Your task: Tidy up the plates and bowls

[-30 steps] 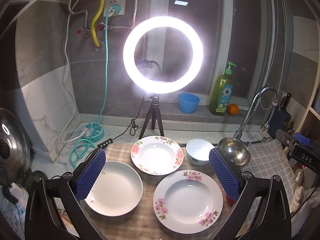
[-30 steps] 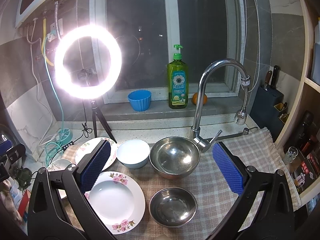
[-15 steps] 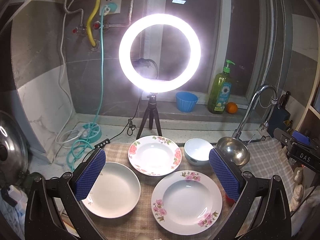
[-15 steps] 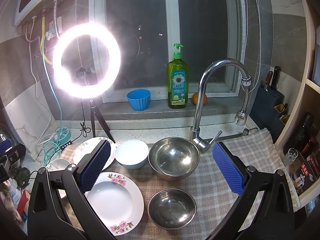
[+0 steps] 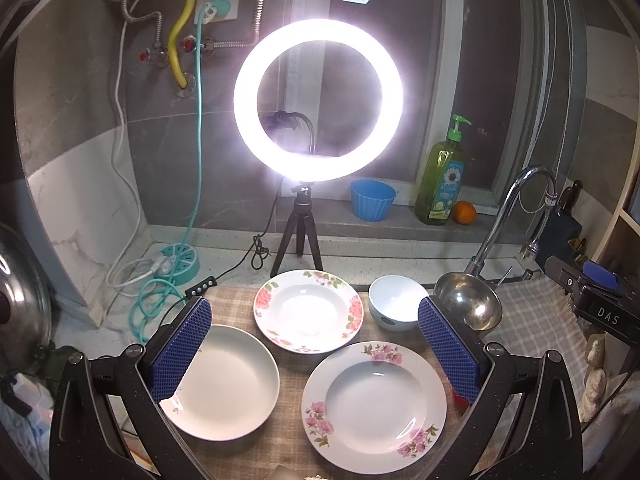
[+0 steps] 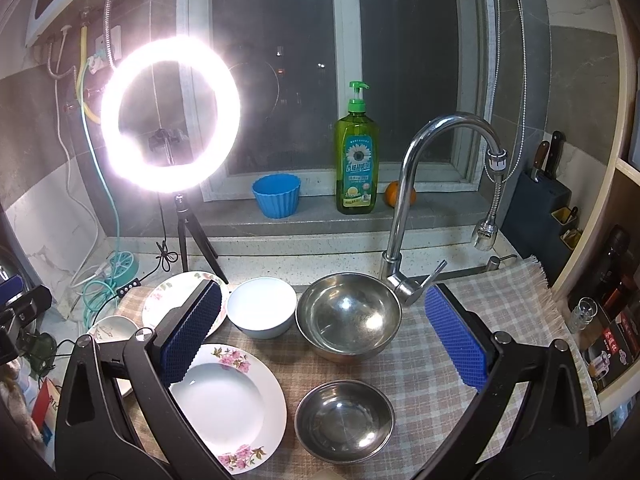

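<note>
On the checked cloth (image 5: 236,304) lie a plain white plate (image 5: 228,380), a far floral plate (image 5: 309,311) and a near floral plate (image 5: 374,400). A white bowl (image 5: 396,303) and a large steel bowl (image 5: 468,300) stand behind. My left gripper (image 5: 314,346) is open and empty above the plates. In the right wrist view, the near floral plate (image 6: 232,404), white bowl (image 6: 262,312), large steel bowl (image 6: 348,320) and small steel bowl (image 6: 344,420) show. My right gripper (image 6: 324,344) is open and empty above the bowls.
A lit ring light on a tripod (image 5: 318,100) stands behind the plates. A faucet (image 6: 432,184) rises behind the steel bowls. A soap bottle (image 6: 357,160), blue cup (image 6: 276,196) and orange (image 6: 400,194) sit on the sill. Cables and a power strip (image 5: 176,264) lie left.
Both grippers have drifted slightly; the scene sits a little lower and leftward in each view. Both stay open and empty. No dish has moved.
</note>
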`<act>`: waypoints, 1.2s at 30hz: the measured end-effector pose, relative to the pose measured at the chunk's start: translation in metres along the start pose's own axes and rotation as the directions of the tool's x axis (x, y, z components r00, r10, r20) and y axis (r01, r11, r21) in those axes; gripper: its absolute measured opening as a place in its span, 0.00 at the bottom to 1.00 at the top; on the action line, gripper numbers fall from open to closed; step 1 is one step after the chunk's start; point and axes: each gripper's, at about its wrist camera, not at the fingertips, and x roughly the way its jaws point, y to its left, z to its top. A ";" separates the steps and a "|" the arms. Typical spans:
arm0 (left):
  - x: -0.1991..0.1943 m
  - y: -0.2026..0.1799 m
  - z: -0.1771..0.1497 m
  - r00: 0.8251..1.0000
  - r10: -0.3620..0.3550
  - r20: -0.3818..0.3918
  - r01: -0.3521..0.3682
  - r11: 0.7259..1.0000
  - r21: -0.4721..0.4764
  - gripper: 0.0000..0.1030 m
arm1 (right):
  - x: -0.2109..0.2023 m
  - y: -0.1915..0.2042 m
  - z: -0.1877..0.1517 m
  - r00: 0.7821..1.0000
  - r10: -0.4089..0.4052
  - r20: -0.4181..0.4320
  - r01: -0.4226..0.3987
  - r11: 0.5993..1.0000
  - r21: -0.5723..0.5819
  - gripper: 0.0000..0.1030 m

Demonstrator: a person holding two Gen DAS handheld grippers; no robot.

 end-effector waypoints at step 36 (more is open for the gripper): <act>0.072 0.036 -0.104 0.888 -0.173 -0.427 0.084 0.972 -0.220 0.41 | 0.101 0.014 -0.061 0.808 0.330 -0.487 -0.371 0.928 0.014 0.49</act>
